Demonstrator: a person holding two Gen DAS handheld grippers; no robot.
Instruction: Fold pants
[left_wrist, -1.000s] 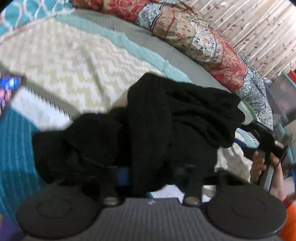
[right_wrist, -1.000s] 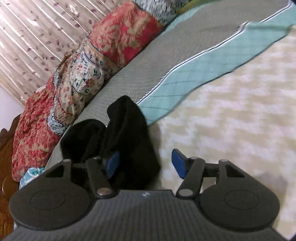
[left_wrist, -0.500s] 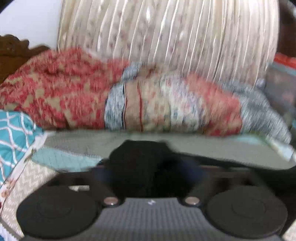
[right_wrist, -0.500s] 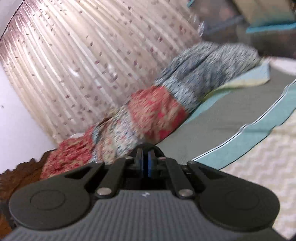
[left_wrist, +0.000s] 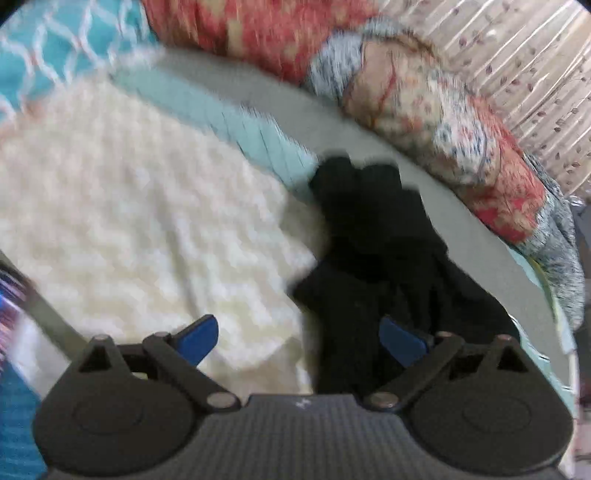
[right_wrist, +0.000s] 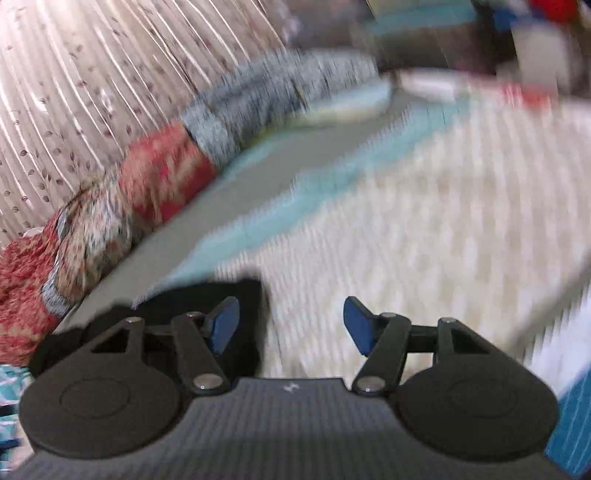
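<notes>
The black pants lie bunched on the bed, across the grey band and the edge of the cream bedspread. My left gripper stands open just above their near end. The cloth reaches in beside the right blue pad, and neither pad presses on it. In the right wrist view the pants show only as a dark heap behind the left finger. My right gripper is opening over the cream bedspread, with nothing held between its pads. Both views are blurred by motion.
A rolled red and blue patterned quilt runs along the far side of the bed, in front of a pleated curtain. A teal patterned pillow lies at the upper left. Blurred clutter stands past the bed's far end.
The left gripper, shut on the lifted pants a second ago, is now open and the pants lie on the bed. The right gripper closed, then opened again. Both views swung.
</notes>
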